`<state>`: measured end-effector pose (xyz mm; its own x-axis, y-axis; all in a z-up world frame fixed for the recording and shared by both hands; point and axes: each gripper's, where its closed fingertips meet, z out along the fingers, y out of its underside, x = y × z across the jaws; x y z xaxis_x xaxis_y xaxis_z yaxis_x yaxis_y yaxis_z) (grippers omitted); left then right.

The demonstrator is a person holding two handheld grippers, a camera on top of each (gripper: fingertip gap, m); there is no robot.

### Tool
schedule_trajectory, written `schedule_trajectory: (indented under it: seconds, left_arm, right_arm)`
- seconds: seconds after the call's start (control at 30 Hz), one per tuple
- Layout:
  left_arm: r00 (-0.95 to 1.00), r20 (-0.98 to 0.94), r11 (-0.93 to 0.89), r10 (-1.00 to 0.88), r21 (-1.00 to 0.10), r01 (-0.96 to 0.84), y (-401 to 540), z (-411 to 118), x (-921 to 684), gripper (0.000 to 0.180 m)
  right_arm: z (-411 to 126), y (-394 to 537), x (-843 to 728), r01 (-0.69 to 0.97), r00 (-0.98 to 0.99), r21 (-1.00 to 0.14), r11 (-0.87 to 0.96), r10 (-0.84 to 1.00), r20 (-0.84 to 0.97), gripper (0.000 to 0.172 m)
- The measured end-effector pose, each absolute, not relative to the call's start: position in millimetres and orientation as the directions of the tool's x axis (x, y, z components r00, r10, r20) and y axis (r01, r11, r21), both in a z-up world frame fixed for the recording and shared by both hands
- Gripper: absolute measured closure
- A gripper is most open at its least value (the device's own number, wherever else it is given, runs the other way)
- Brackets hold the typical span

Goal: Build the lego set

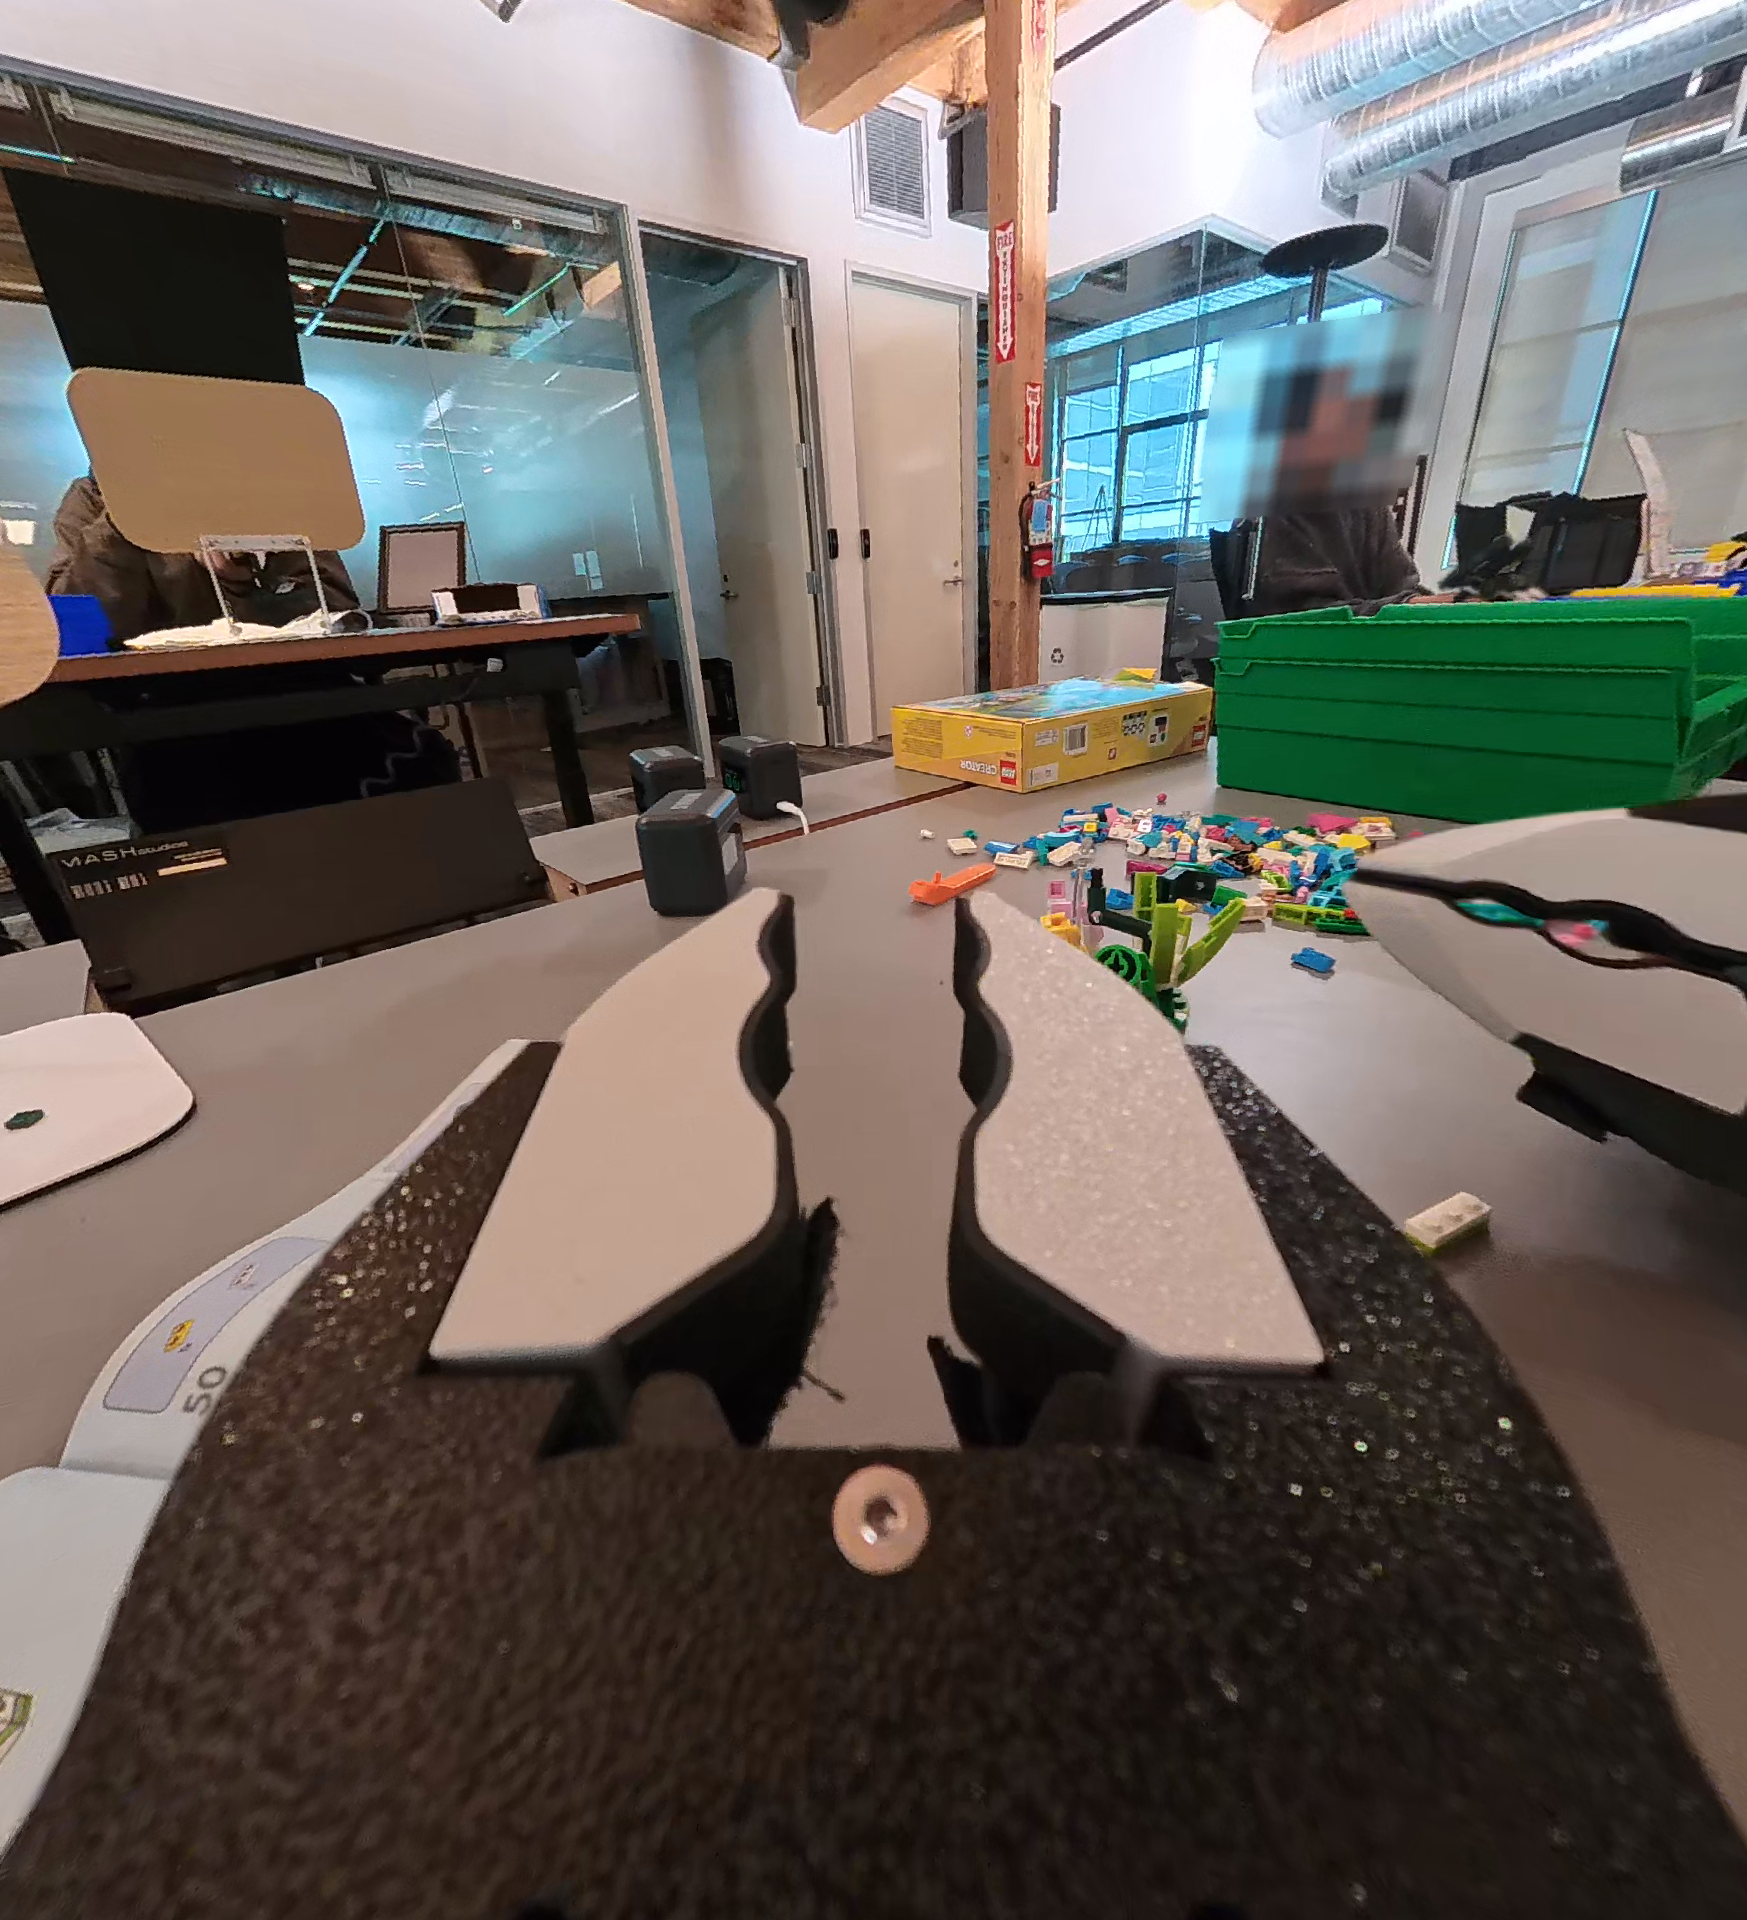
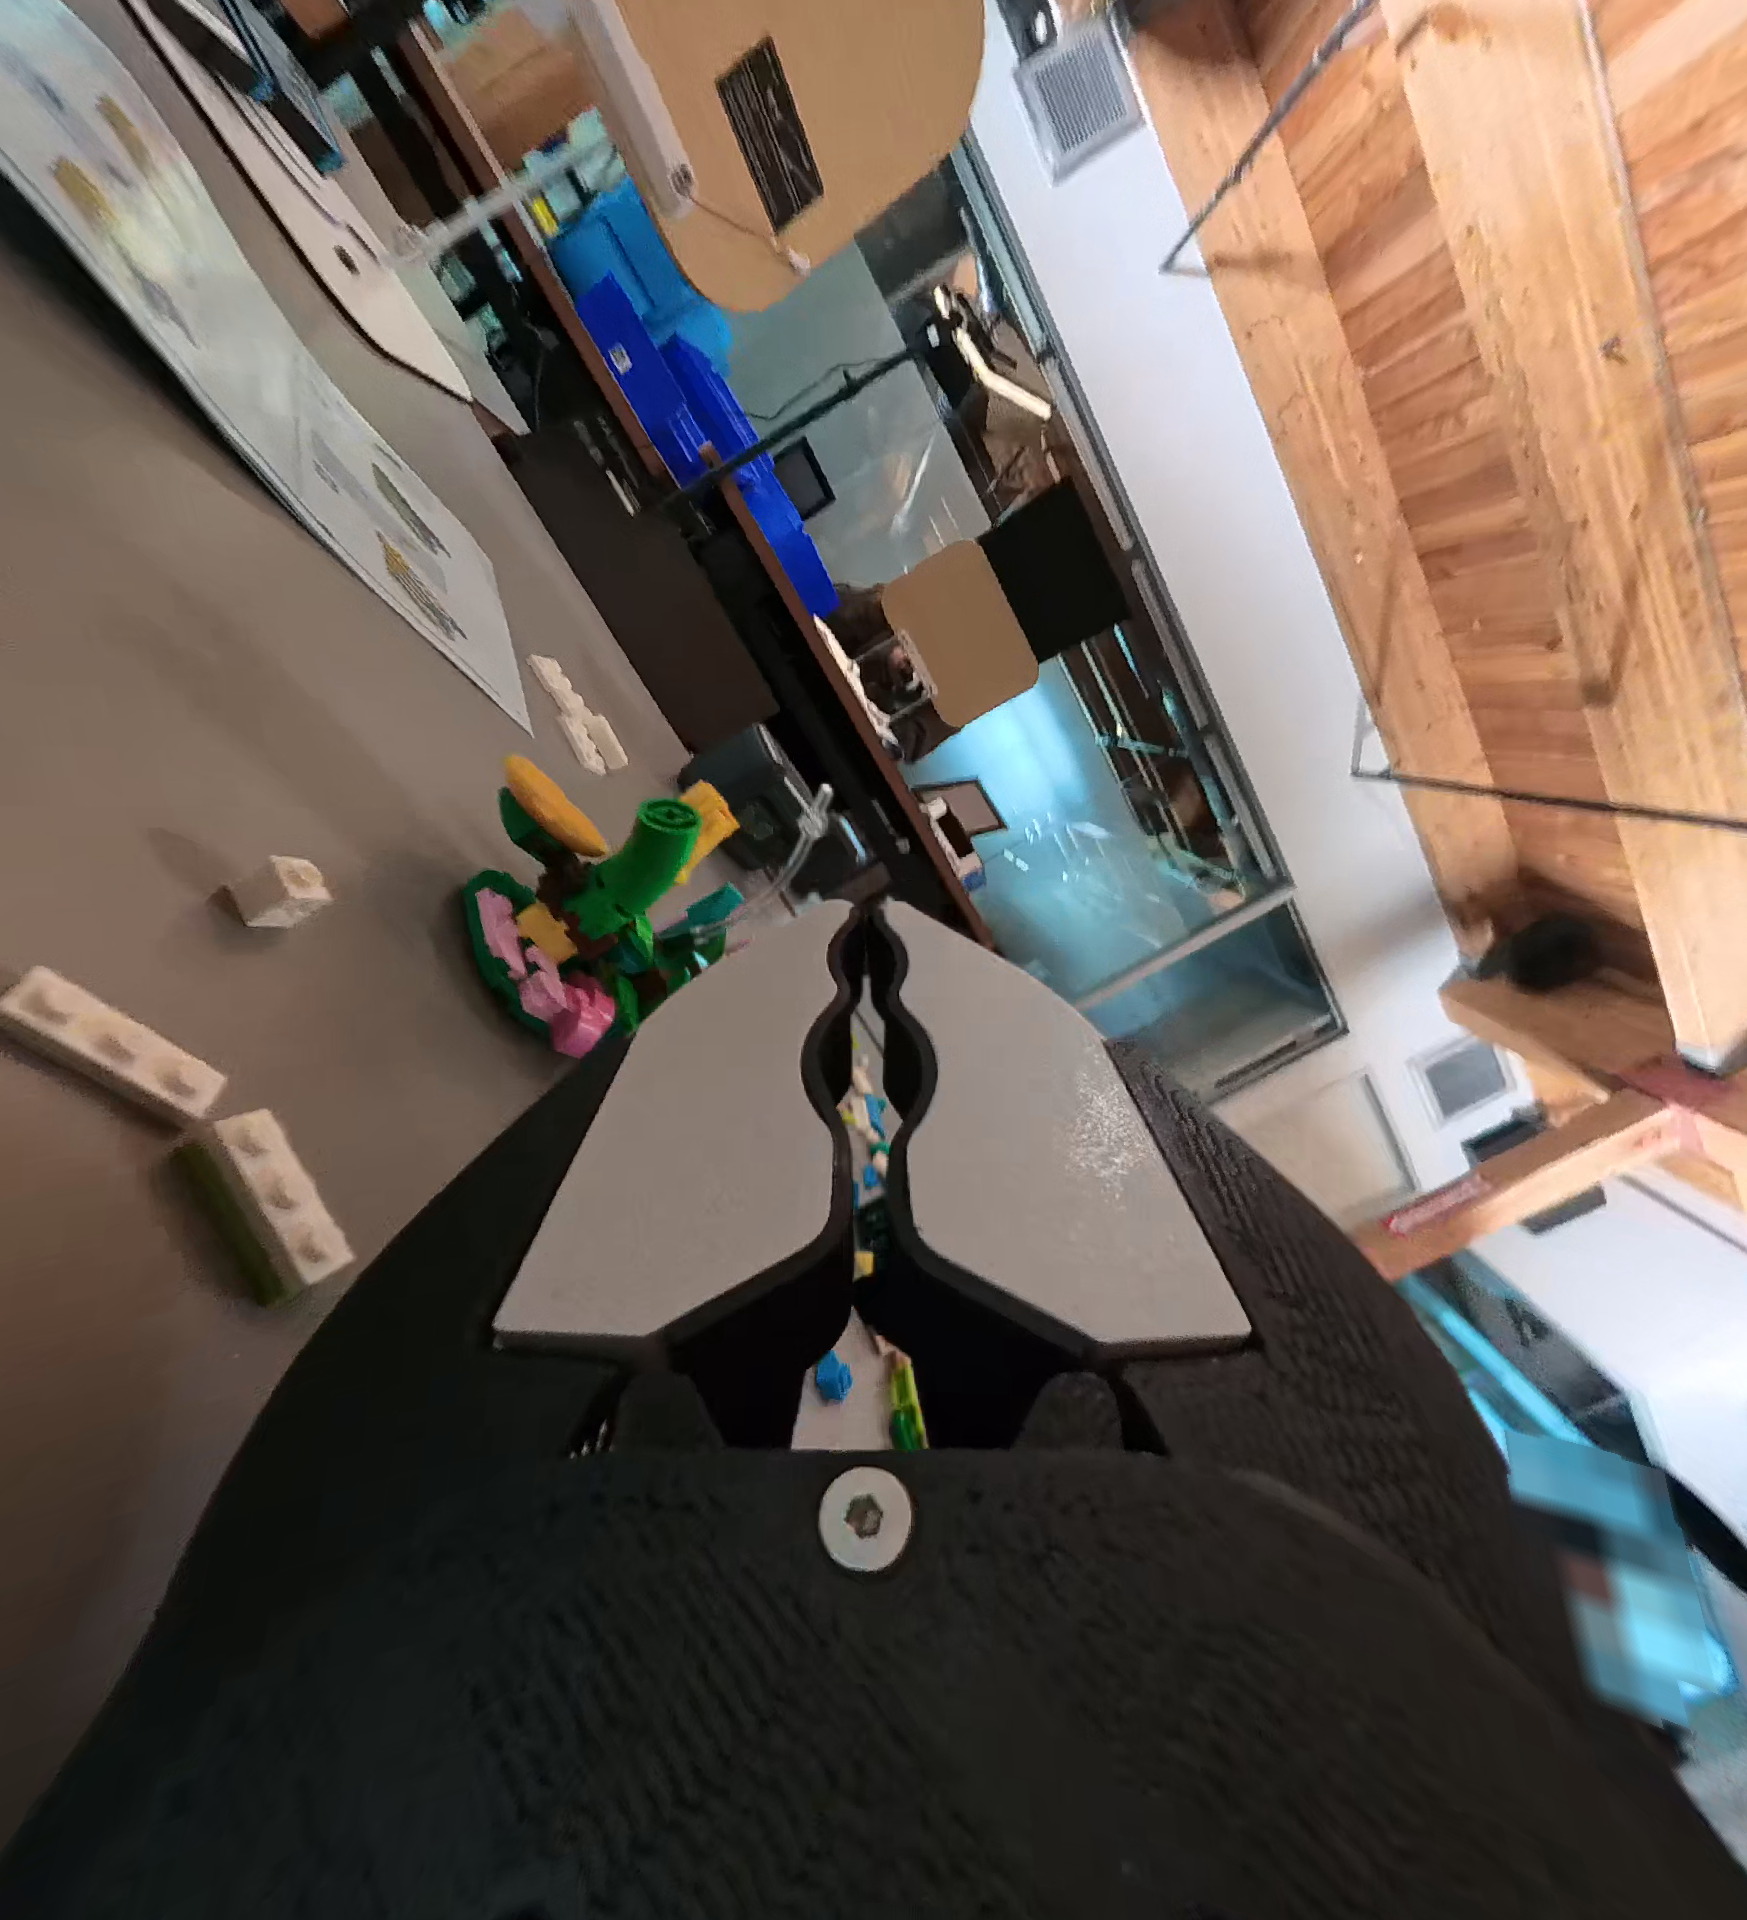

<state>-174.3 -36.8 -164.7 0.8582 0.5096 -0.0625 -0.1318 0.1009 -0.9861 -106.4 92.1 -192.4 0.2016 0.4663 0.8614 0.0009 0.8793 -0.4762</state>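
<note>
Overhead-free and low across a grey table point(image 1: 329, 1091), two hand-held grippers show, one per view; the left gripper point(image 1: 874, 914) has its two grey fingers apart with only bare tabletop between them, holding nothing; the right gripper point(image 2: 867, 914) has its tips together, and whether anything thin sits between them I cannot tell. Just right of the left gripper's far tip stands one small brick-built plant model point(image 1: 1160, 945), green with lime leaves; the right wrist view shows it near the right gripper's left side, with pink and yellow parts. Beyond it lies one scattered heap of small coloured bricks point(image 1: 1212, 842), too many to count, and one orange tool point(image 1: 952, 883) at its near left edge. Three dark grey battery blocks point(image 1: 690, 852) sit far left. One yellow toy box point(image 1: 1045, 732) lies at the far side; its printing is left unread. Four stacked green bins point(image 1: 1471, 717) stand far right. Loose white bricks point(image 2: 100, 1039) lie left in the right wrist view, about five. One printed sheet point(image 2: 401, 540) lies farther off.
</note>
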Motion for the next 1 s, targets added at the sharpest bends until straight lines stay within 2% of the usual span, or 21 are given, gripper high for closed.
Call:
schedule_trajectory:
  seconds: [0.17, 0.33, 0.5, 1.0]
  left_arm:
    - [0.877, -0.042, 0.119, 0.478, -0.987, -0.112, -34.9, -165.6, -171.3, 0.159]
    - [0.88, -0.032, 0.118, 0.473, -0.988, -0.099, -34.8, -167.2, -172.0, 0.161]
    - [0.883, -0.049, 0.104, 0.466, -0.988, -0.11, -32.7, -168.1, -169.5, 0.163]
    - [0.89, -0.038, 0.112, 0.455, -0.989, -0.1, -32.8, -167.8, -167.4, 0.168]
  right_arm:
    - [-192.1, 108.1, -109.0, 0.044, 0.213, -0.565, 0.824, 0.545, 0.811, 0.172]
    - [-197.7, 111.1, -112.2, 0.098, 0.209, -0.528, 0.843, 0.501, 0.84, 0.172]
    - [-200.7, 112.6, -113.7, 0.109, 0.192, -0.546, 0.831, 0.521, 0.832, 0.172]
    - [-203.8, 98.6, -114.1, 0.122, 0.191, -0.38, 0.917, 0.354, 0.916, 0.172]
